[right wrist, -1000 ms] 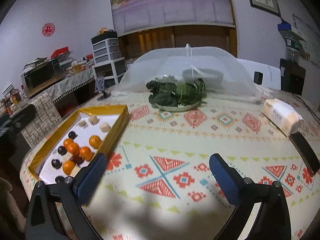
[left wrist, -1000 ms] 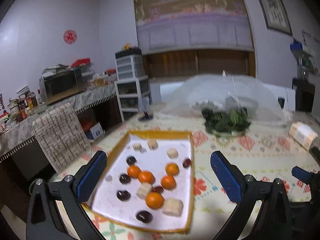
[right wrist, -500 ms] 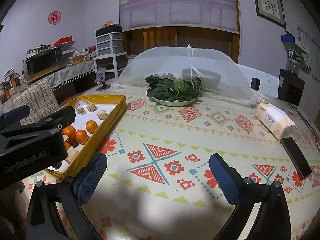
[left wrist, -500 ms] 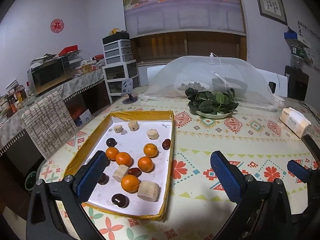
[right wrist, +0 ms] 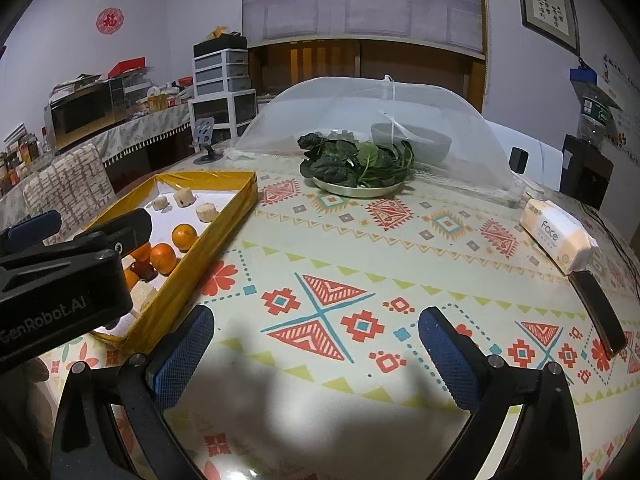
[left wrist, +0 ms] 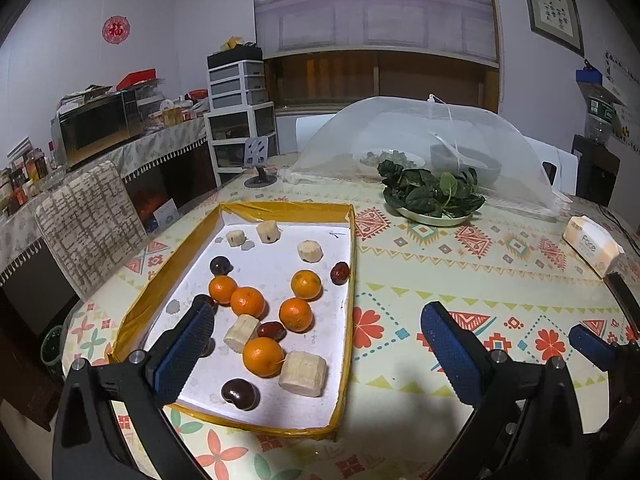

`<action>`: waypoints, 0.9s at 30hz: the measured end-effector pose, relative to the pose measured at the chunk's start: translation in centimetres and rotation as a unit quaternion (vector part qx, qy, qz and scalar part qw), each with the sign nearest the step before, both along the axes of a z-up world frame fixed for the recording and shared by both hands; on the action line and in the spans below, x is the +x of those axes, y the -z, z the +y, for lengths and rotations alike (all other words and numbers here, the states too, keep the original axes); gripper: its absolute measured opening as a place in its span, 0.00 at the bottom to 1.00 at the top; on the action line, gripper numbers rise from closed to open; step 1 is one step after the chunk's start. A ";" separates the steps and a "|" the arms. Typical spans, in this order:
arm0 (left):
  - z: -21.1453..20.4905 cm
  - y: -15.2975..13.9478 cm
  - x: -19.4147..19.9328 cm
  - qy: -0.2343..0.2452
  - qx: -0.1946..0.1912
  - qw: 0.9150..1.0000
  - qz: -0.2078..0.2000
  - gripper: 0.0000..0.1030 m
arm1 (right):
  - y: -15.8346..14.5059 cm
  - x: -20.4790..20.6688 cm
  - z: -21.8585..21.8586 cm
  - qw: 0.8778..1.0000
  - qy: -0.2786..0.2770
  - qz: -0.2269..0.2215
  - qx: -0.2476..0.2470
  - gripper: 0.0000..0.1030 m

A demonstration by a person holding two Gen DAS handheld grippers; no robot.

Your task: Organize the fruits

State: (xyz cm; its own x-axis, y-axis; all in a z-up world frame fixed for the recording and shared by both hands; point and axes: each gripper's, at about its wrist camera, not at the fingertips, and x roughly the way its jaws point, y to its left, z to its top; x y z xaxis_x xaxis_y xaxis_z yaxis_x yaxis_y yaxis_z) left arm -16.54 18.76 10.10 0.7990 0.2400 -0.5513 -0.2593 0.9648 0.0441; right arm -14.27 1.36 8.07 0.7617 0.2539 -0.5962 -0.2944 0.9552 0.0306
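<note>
The tray (left wrist: 349, 240) sits on the left of the table, full of mixed oranges (left wrist: 263, 356), dark fruits and pale chunks. The left gripper (left wrist: 316, 344) hangs over it, spread wide and empty. I think it should drop straight down on one orange and not bump the others. The right gripper (right wrist: 316, 344), also wide and empty, hangs over bare cloth. Only its view shows the phone (right wrist: 598, 312).

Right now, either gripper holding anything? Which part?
Nothing held. Left gripper open over the tray; right gripper open over bare tablecloth.
</note>
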 end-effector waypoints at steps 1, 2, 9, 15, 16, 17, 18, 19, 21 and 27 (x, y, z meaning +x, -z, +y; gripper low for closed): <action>0.1 0.1 0.0 -0.001 -0.001 1.000 0.001 1.00 | 0.0 0.0 0.1 1.000 -0.001 0.001 -0.001 1.00; 0.2 0.2 0.0 -0.001 -0.002 1.000 0.002 1.00 | 0.1 0.0 0.3 1.000 -0.001 0.001 -0.003 1.00; 0.7 0.2 -0.2 -0.004 -0.007 1.000 0.000 1.00 | 0.1 -0.2 0.9 1.000 -0.005 0.002 -0.008 1.00; 0.6 -0.5 -0.9 -0.007 -0.006 1.000 -0.010 1.00 | -0.2 -0.8 1.1 1.000 -0.008 -0.003 -0.009 1.00; 0.6 -0.6 -1.1 -0.007 -0.005 1.000 -0.012 1.00 | -0.3 -0.9 1.1 1.000 -0.008 -0.004 -0.009 1.00; 0.5 -0.7 -1.3 -0.007 -0.005 1.000 -0.014 1.00 | -0.4 -1.1 1.1 1.000 -0.008 -0.006 -0.008 1.00; 0.5 -0.8 -1.5 -0.007 -0.004 1.000 -0.016 1.00 | -0.5 -1.2 1.0 1.000 -0.008 -0.007 -0.008 1.00; 0.4 -1.0 -1.7 -0.008 -0.003 1.000 -0.019 1.00 | -0.6 -1.3 1.0 1.000 -0.008 -0.008 -0.007 1.00; 0.3 -1.2 -2.1 -0.008 -0.001 1.000 -0.024 1.00 | -0.8 -1.6 0.8 1.000 -0.007 -0.011 -0.006 1.00; -0.4 -2.2 -3.3 -0.010 0.003 0.999 -0.041 1.00 | -1.5 -2.6 0.2 1.000 -0.005 -0.023 -0.001 1.00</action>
